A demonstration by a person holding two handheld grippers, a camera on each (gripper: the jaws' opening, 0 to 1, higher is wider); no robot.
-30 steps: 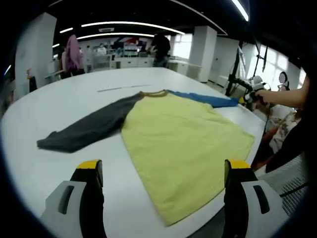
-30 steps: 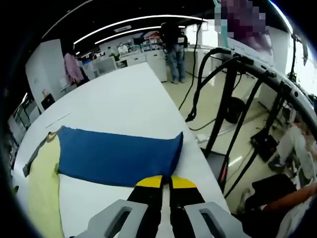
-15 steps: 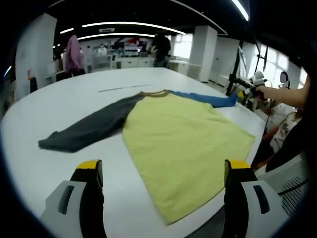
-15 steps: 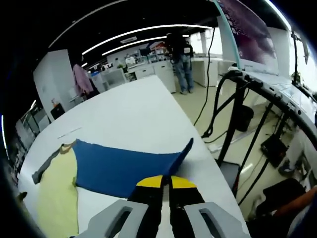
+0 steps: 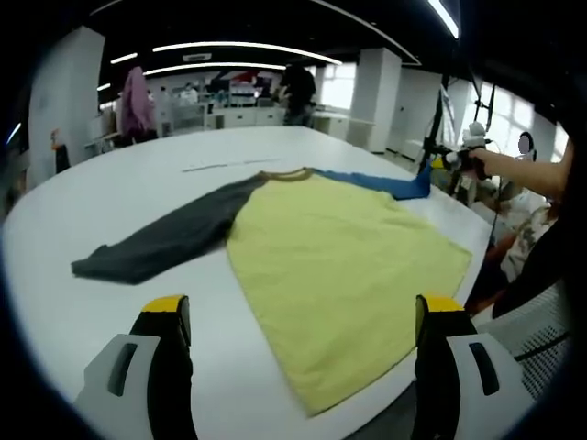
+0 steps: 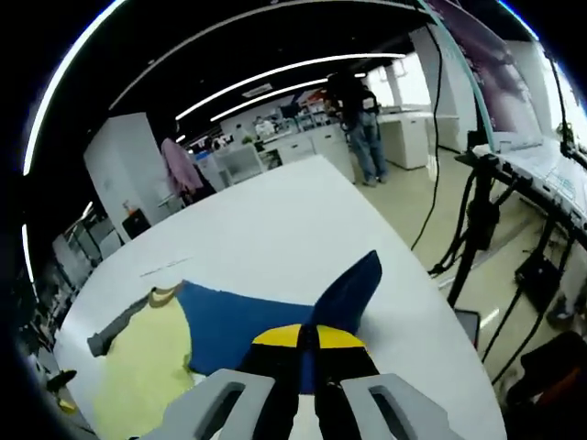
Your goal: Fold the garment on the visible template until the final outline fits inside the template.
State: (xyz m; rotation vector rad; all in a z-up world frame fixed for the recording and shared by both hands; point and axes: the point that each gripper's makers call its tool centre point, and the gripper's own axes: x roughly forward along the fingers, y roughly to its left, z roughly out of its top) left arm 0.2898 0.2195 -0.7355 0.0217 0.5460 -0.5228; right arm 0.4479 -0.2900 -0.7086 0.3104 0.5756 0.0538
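Since a second ago, the blue sleeve (image 6: 344,293) cuff has risen off the white table (image 6: 275,238), peaking at mid-frame in the right gripper view. Right gripper (image 6: 307,337) jaws are pinched closed on it. Left gripper (image 5: 303,316) hovers, jaws wide apart and empty, at bottom frame, over the yellow shirt (image 5: 339,257). Grey sleeve (image 5: 165,243) lies flat, centre left.

You have one garment (image 5: 339,247) on one white table (image 5: 128,183), with three colour parts: one yellow body, one grey sleeve (image 5: 165,240), one blue sleeve (image 6: 266,316). You hold two grippers: left (image 5: 298,316) and right (image 6: 309,337). Two people (image 6: 362,128) stand far behind the table.
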